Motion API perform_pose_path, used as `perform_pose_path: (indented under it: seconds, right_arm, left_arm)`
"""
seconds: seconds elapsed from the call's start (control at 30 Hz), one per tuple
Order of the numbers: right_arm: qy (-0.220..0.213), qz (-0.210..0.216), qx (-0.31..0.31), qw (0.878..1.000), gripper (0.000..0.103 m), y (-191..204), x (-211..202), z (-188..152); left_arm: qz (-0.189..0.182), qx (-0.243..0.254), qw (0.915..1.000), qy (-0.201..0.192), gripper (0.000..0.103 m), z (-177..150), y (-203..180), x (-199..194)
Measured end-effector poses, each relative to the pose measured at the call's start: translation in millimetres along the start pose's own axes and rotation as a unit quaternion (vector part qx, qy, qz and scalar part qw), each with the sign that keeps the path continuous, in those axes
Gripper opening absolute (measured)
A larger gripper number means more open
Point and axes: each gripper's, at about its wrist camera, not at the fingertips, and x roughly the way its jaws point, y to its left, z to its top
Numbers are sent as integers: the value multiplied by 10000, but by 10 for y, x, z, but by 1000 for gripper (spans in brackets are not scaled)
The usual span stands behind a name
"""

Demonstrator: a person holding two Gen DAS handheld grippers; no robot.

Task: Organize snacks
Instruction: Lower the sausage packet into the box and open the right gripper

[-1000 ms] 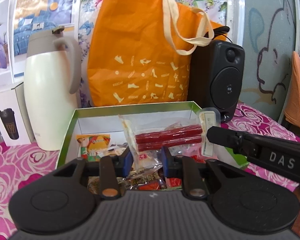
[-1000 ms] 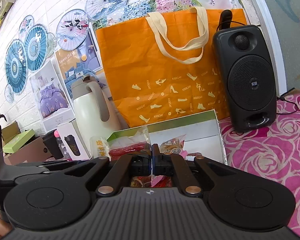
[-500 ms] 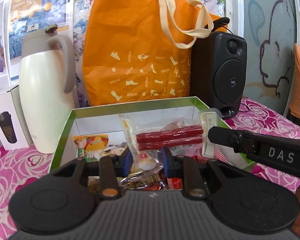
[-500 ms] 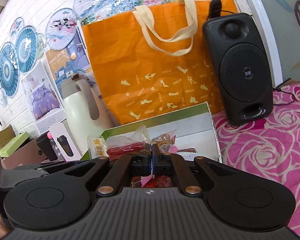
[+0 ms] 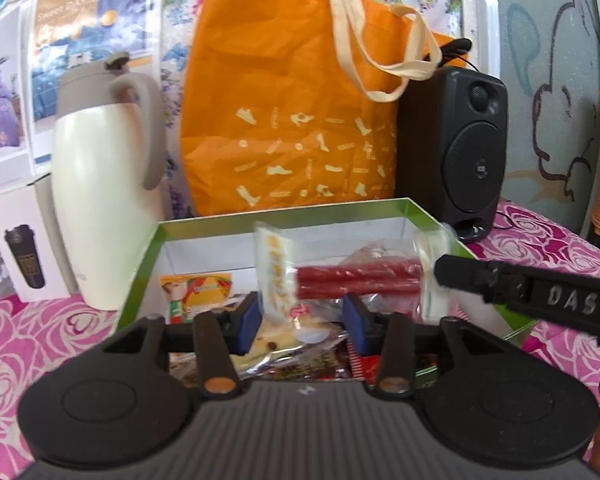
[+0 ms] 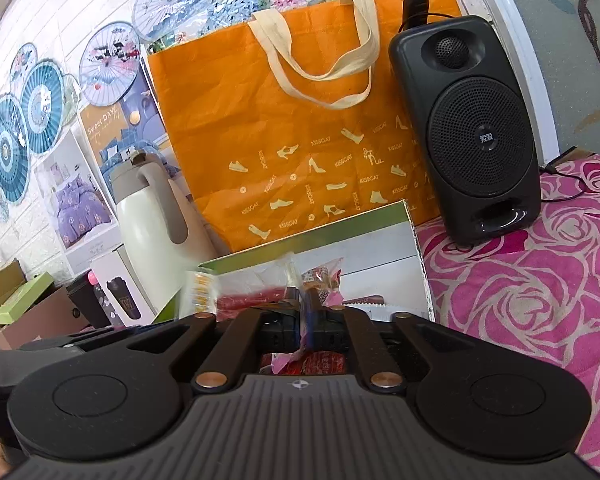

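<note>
Surface: we see a pink rose-patterned cloth (image 6: 540,288) spread over the surface, with a wall of paper fans and bedding posters behind it.
Right tongs: our right tongs (image 6: 309,322) are pressed together on the clear end of a sausage packet (image 5: 356,278), and in the left wrist view their black arm reaches in from the right to that packet's right edge.
Sausage packet: we see a clear wrapper with red sticks inside and a yellow-printed end on the left; it is held lengthwise above the box (image 5: 284,216), blurred, and we cannot tell whether it touches anything below.
Left tongs: our left tongs (image 5: 302,322) stand apart, blue pads facing each other, with nothing between them; they sit low over the near part of the box, just below the packet.
Box: we see a green-rimmed, white-walled open box on the cloth, holding mixed snacks, among them an orange-and-green packet (image 5: 196,288) at the left and red and foil wrappers nearest us.
Behind the box: we find an orange tote bag (image 5: 292,128) with cream handles standing upright.
Right of the bag: a black speaker (image 6: 472,132) stands beside it.
Left of the box: a cream jug (image 5: 100,200) stands with a white carton (image 5: 24,248) picturing a dark cup next to it.
</note>
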Motion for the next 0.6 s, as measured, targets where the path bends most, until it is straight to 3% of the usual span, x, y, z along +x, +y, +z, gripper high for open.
perform_pose_path:
  seconds: [0.17, 0.33, 0.4, 0.43, 0.53, 0.6]
  right_arm:
    - [-159, 26, 315, 9994, 54, -79, -39, 2]
    - [-253, -30, 250, 9994, 71, -27, -114, 33]
    - [-313, -21, 221, 9993, 87, 20, -178, 38]
    - [-355, -22, 205, 9992, 101, 52, -222, 33]
    - [-502, -113, 107, 9986, 103, 165, -373, -2]
    - [-593, -296, -68, 9978, 103, 269, -487, -22]
  left_arm:
    - [254, -151, 9996, 18, 54, -37, 134, -74]
    - [487, -135, 9987, 10, 63, -40, 162, -223]
    - [569, -124, 9983, -15, 66, -43, 150, -316]
    - [621, -122, 9980, -34, 69, -45, 140, -369]
    - [880, -64, 9961, -77, 74, -56, 95, -534]
    - [1019, -83, 9947, -106, 84, -69, 76, -656]
